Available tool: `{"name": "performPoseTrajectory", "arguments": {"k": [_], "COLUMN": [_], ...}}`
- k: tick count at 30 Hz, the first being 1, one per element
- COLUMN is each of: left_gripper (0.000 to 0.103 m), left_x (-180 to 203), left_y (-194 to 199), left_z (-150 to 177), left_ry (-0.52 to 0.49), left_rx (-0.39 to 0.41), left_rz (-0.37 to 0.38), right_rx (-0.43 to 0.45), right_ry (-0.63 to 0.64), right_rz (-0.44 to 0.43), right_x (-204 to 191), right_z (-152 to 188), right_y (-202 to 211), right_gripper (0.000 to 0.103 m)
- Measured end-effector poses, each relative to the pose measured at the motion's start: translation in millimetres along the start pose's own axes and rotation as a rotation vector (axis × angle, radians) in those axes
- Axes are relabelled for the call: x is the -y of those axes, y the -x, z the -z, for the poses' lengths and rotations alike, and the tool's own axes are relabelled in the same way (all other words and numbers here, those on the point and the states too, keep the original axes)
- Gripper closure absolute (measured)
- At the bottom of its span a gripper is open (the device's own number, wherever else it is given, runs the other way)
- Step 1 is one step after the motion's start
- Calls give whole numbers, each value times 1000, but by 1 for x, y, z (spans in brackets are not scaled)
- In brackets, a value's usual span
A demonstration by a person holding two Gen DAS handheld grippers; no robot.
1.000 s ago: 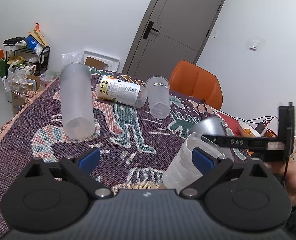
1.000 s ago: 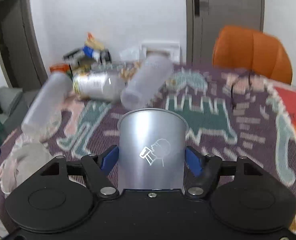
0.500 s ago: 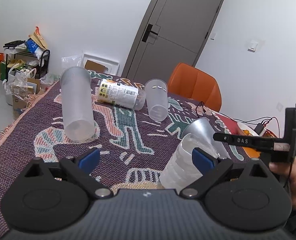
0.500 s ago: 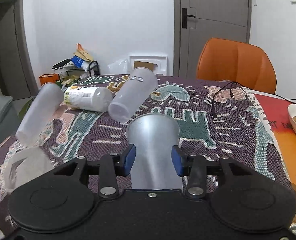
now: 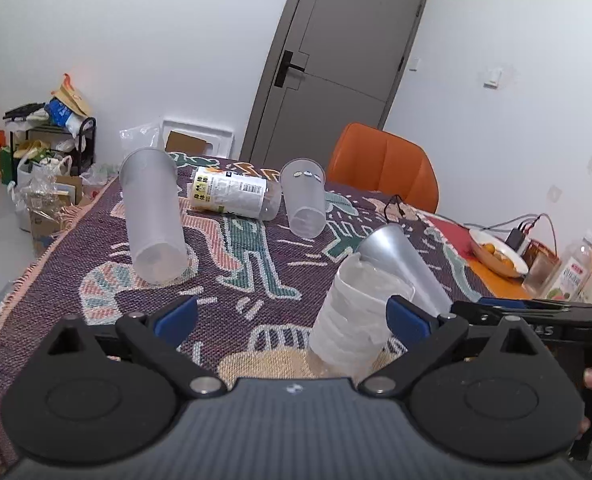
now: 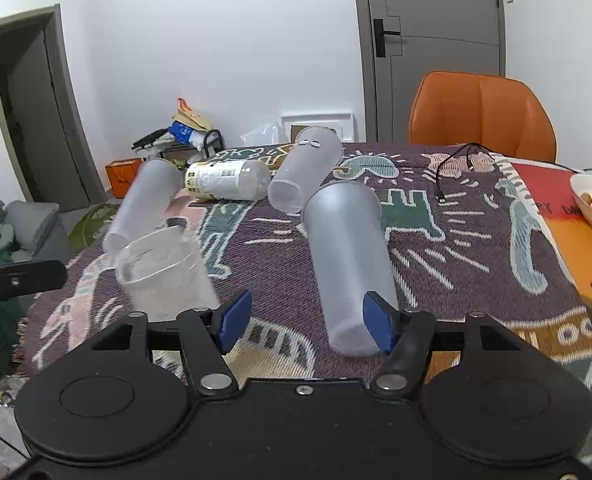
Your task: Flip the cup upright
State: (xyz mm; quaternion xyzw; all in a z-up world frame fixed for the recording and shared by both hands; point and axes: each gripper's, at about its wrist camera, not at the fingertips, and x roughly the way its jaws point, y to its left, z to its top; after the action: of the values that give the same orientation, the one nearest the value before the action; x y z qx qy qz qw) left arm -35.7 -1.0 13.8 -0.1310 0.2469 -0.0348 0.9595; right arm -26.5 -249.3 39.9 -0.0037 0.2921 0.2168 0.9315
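Observation:
A silver cup [image 6: 348, 256] stands upright on the patterned tablecloth [image 6: 456, 248], just ahead of my right gripper [image 6: 308, 322], which is open and off the cup; the cup's base sits by the right pad. It also shows in the left wrist view [image 5: 400, 260]. A clear ribbed cup [image 5: 356, 320] stands upright beside it, just inside my open, empty left gripper [image 5: 292, 316], near its right pad; it shows in the right wrist view [image 6: 164, 272] too.
Two frosted cups [image 5: 152, 216] [image 5: 304, 196] and a labelled clear cup [image 5: 232, 192] stand or lie farther back. An orange chair [image 5: 384, 164] is behind the table. A fruit bowl [image 5: 496, 256], a bottle [image 5: 572, 272] and cables lie at right.
My right gripper was shut on the silver cup, tilted it upright, set it on the cloth, then opened and drew back. The left gripper stayed open near the ribbed cup.

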Motion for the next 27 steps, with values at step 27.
{"name": "performPoseTrajectory", "arguments": {"k": [27], "left_gripper": [2], "left_x": [14], "left_y": [50], "left_z": [39], "left_ry": [-137], "left_rx": [-50], "left_rz": [-86], "right_rx": [66], "right_ry": [-9], "right_rz": [-63], "right_x": [-36], "right_z": [45], "right_y": [61], "right_gripper": [0]}}
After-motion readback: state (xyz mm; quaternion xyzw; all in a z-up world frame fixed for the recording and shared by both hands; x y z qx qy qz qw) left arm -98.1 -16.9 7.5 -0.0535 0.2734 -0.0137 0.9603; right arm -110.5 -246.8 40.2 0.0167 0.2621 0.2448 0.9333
